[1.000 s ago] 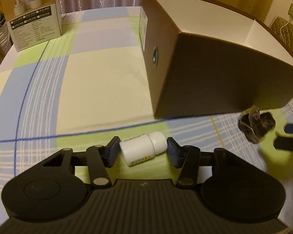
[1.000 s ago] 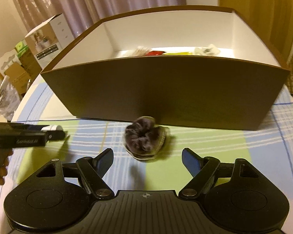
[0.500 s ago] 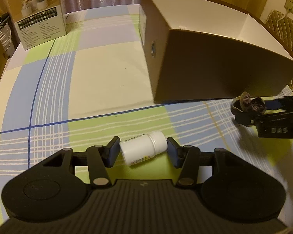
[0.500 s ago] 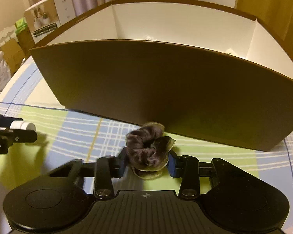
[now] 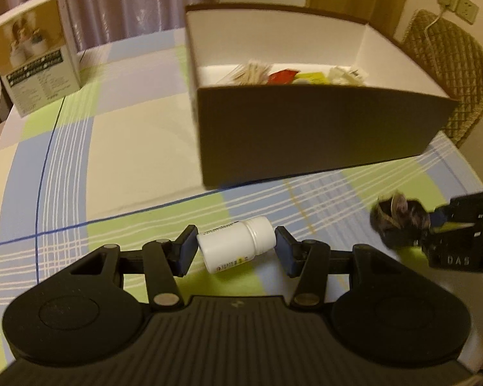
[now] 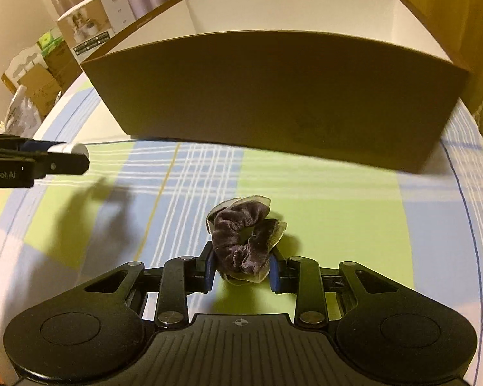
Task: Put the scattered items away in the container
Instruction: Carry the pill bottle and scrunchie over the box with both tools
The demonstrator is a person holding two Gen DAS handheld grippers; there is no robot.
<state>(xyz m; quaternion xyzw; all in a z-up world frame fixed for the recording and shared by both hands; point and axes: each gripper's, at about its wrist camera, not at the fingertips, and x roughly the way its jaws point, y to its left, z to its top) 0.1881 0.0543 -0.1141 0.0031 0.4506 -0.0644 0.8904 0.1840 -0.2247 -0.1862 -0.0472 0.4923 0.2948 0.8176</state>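
Pill bottle [image 5: 236,243], white, lies sideways between the fingers of the left gripper [image 5: 235,250], clamped cap to base, above the plaid tablecloth [image 5: 138,148]. Dark scrunchie [image 6: 243,247] sits pinched in the right gripper [image 6: 241,268], lifted off the cloth. Brown box [image 5: 318,135] stands beyond both, well apart, with small packets inside. Product carton [image 5: 37,64] far left.

- The right gripper [image 6: 241,267] is pinching a dark scrunchie [image 6: 243,244] between its fingers, above the checked surface [image 6: 322,199].
- A brown box [image 6: 273,96] with white inner walls is standing on the surface beyond the scrunchie.
- The left gripper [image 6: 64,160] is reaching in from the left edge, with a white bottle [image 6: 71,149] showing at its tip.
- Cartons [image 6: 90,32] are sitting behind at the left.
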